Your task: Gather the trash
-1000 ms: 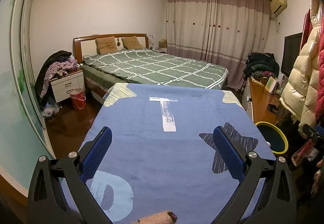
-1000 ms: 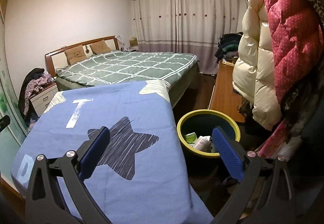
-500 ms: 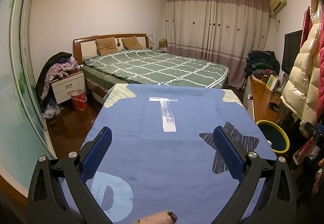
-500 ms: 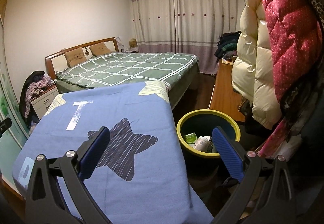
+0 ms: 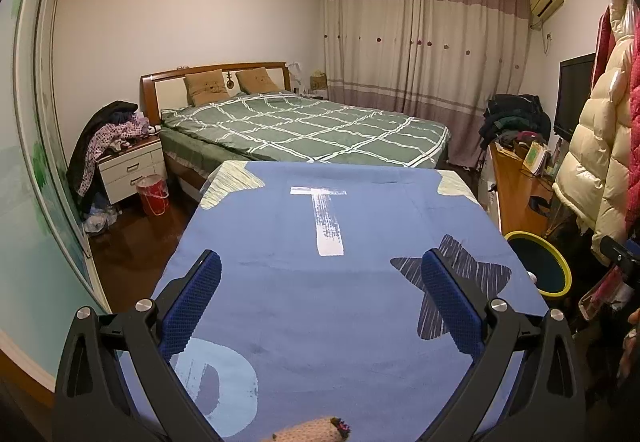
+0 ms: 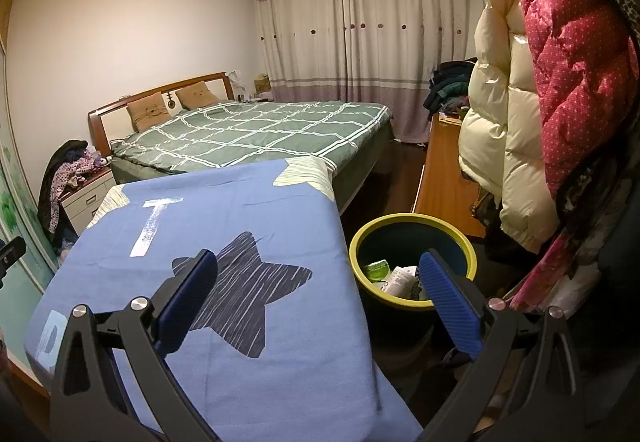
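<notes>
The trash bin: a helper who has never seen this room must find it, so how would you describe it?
Start at the blue star-print cover in the foreground. On the floor off its right edge, before the wooden cabinet and the hanging cream coat, stands the trash bin. It is round and dark with a yellow rim, unlike the small red bucket by the nightstand.

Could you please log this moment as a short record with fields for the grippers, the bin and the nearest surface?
left gripper: open, empty, over the blue cloth
right gripper: open, empty, spanning the cloth edge and the bin
trash bin: yellow rim, on the floor beside the cloth-covered surface, holds some packaging
trash on cloth: none visible
knitted item: at the cloth's near edge, identity unclear
</notes>
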`<control>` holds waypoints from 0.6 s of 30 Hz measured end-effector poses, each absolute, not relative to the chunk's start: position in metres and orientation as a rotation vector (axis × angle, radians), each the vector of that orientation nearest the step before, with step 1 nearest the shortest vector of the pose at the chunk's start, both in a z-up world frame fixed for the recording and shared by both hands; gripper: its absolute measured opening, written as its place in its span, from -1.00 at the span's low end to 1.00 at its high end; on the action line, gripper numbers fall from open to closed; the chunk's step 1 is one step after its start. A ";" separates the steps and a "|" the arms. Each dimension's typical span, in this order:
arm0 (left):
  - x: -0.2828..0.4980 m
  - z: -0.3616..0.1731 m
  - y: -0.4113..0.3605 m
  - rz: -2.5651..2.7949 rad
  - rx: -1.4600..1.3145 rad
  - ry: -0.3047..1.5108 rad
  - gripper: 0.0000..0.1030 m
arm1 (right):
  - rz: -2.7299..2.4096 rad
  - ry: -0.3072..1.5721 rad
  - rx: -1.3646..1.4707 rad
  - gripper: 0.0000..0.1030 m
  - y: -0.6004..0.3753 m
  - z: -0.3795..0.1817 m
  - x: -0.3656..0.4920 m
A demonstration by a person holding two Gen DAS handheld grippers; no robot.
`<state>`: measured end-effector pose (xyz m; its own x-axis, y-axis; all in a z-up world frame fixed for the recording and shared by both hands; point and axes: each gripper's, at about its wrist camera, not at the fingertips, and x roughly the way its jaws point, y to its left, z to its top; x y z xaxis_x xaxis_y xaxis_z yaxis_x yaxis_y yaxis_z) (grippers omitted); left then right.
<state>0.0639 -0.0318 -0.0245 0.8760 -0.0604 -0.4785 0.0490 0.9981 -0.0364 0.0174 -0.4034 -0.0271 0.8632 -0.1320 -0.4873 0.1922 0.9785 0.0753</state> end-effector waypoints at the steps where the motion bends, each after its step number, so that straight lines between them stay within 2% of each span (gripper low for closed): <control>1: 0.065 -0.025 -0.033 -0.058 -0.023 0.500 0.91 | -0.171 0.502 0.123 0.87 -0.403 -0.027 0.018; 18: 0.065 -0.026 -0.039 -0.068 -0.011 0.490 0.91 | -0.166 0.508 0.125 0.87 -0.403 -0.031 0.020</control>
